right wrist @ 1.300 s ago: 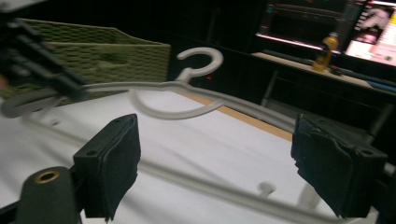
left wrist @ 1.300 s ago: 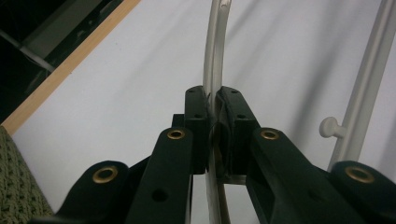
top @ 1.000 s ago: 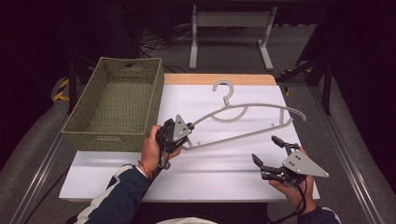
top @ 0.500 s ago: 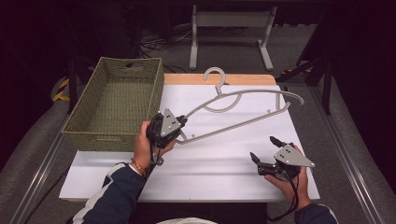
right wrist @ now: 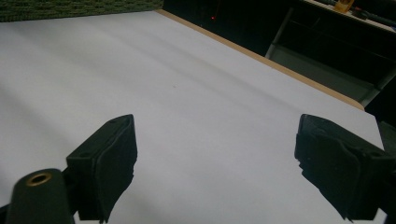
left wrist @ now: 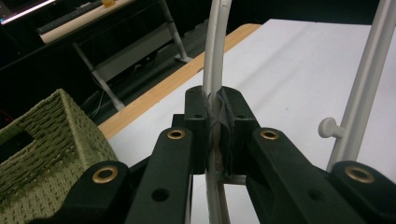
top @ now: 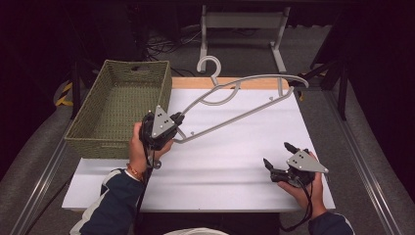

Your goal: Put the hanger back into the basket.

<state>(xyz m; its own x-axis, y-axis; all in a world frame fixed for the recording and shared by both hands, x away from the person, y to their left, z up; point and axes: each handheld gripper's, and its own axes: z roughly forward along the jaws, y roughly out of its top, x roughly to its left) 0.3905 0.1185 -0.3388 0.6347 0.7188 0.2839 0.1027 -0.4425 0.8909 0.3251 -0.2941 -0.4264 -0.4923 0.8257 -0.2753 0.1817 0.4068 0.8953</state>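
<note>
Left gripper (top: 177,119): jaws pinching 1 end of the grey hanger (top: 235,105), pads clamped on the thin rod as in the left gripper view (left wrist: 214,135). Hanger lifted at that end, slanting across the white table (top: 235,166) toward the far edge, hook (top: 208,66) past the wooden strip, just beside the green basket (top: 120,105). Right gripper (top: 278,159): jaws spread wide, nothing between, low over bare table. Probably carrying toward the basket: keep the clamp firm, lift until the far arm clears the rim, swing slowly to stop the long frame pivoting in the pads.
</note>
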